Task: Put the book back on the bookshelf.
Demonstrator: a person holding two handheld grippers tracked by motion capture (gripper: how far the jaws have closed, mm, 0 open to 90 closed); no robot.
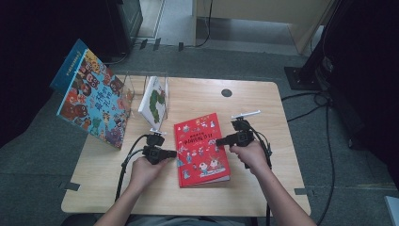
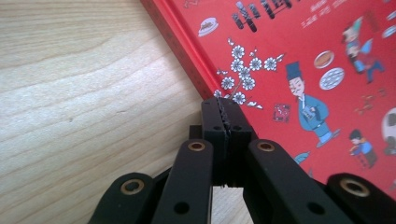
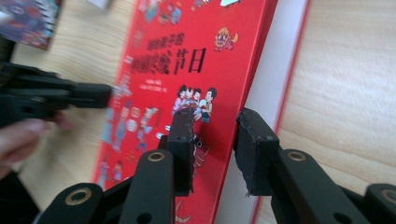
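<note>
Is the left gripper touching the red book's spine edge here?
Cannot tell. In the left gripper view the left gripper, jaws shut, sits at the edge of the red book, but neither contact nor a gap shows plainly.

My left gripper (image 2: 226, 114) and my right gripper (image 3: 215, 135) are both matt black with brass-coloured rivets. The book (image 1: 201, 147) between them has a bright red cover printed with small cartoon figures in blue, white plum blossoms and dark characters; its page edge is white. The table (image 1: 263, 188) is pale wood grain. The leaning book (image 1: 91, 96) is blue, crowded with red and brown figures.
</note>
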